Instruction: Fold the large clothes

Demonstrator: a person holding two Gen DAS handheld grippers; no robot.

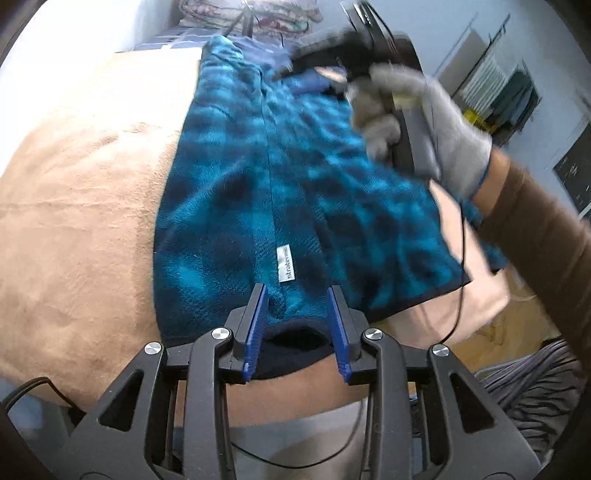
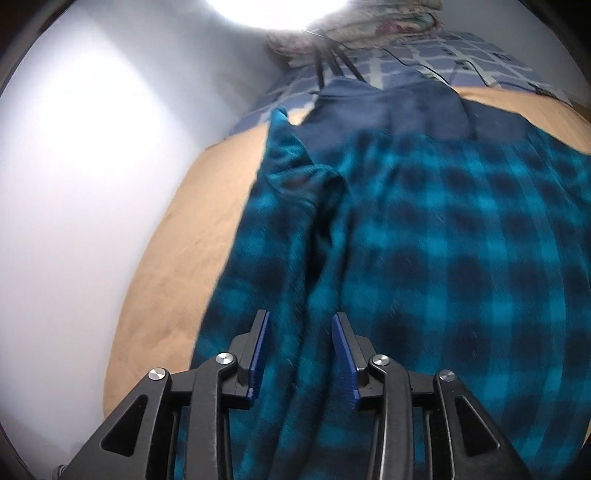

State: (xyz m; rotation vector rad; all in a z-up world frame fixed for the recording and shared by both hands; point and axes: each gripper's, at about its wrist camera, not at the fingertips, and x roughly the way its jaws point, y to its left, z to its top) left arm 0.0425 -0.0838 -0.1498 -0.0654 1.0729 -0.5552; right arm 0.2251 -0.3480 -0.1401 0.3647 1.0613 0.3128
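1. Fleece (image 1: 295, 192), teal-and-navy plaid, is lying spread flat on the tan blanket (image 1: 85, 206) that is covering the bed.
2. Its white label (image 1: 285, 264) is showing near the dark hem closest to the left tool.
3. Left tool (image 1: 297, 325) is sitting over that near hem with its blue pads apart, released and gripping nothing; the fleece edge is lying between the pads without being pinched.
4. Right tool (image 2: 301, 354) is hanging over the fleece (image 2: 424, 258) with its jaws also apart, released, a raised fold of fabric running up between them.
5. Gloved right hand (image 1: 424, 122) is gripping the right tool's handle above the far side of the fleece, blurred in the left view.
6. Navy cloth (image 2: 391, 107) is lying at the far end of the fleece, partly under it.
7. Beyond the fleece, a blue checked sheet (image 2: 443, 51) and a folded floral quilt (image 2: 369, 22) are sitting by the wall.
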